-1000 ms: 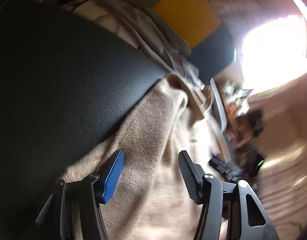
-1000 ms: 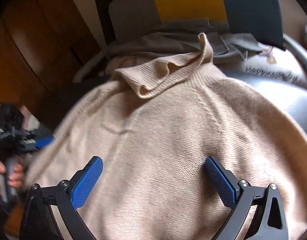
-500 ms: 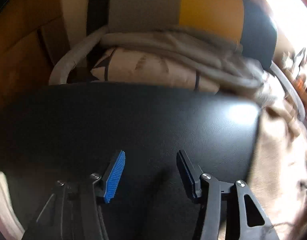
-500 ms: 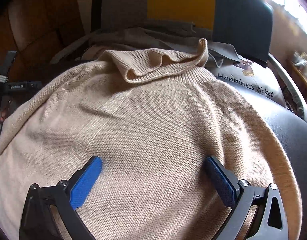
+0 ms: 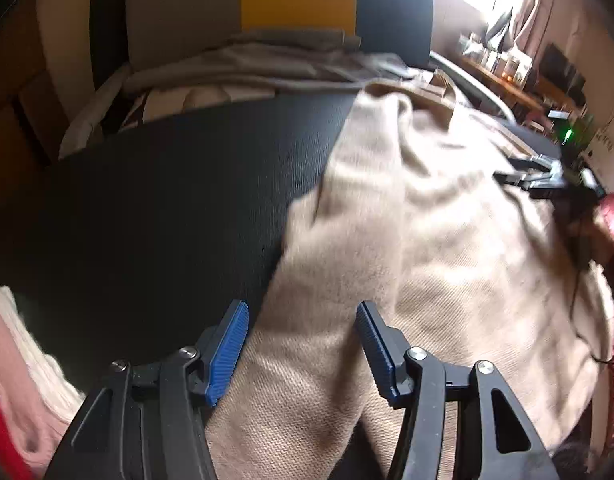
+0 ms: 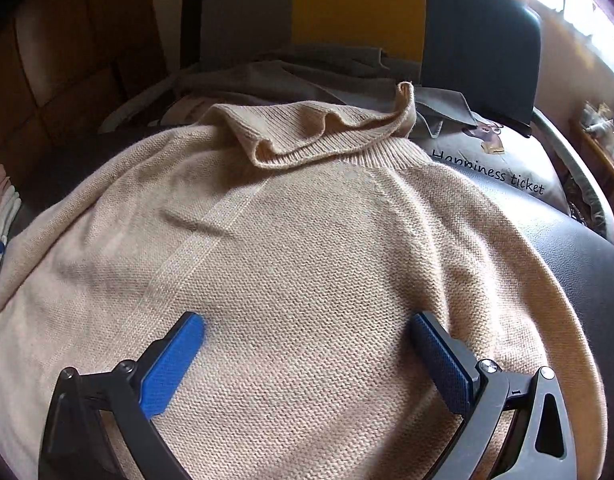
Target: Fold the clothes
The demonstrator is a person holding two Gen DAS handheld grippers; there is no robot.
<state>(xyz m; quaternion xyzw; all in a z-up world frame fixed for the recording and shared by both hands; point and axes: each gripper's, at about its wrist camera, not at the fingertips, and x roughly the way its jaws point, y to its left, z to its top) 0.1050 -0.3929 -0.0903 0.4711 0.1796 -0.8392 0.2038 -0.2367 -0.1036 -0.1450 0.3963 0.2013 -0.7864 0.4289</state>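
A beige knit turtleneck sweater [image 6: 307, 240] lies spread on a black leather surface [image 5: 167, 200], its rolled collar [image 6: 315, 132] at the far end. My right gripper [image 6: 307, 344] is open wide, hovering just over the sweater's body. My left gripper [image 5: 303, 332] is open over the sweater's left edge [image 5: 347, 280], where a sleeve part lies bunched beside the bare leather. The right gripper shows at the right of the left wrist view [image 5: 547, 180], with a hand behind it.
A heap of grey garments [image 6: 307, 72] and a printed "Happiness ticket" shirt [image 6: 491, 160] lie behind the sweater. A grey, yellow and dark blue backrest [image 6: 359, 8] stands behind them. White and pink cloth [image 5: 23, 360] lies at the left. A cluttered shelf [image 5: 507, 68] is far right.
My left gripper has swung from the bare black leather back to the sweater's left edge. My right gripper stayed open over the sweater and came slightly closer to it.
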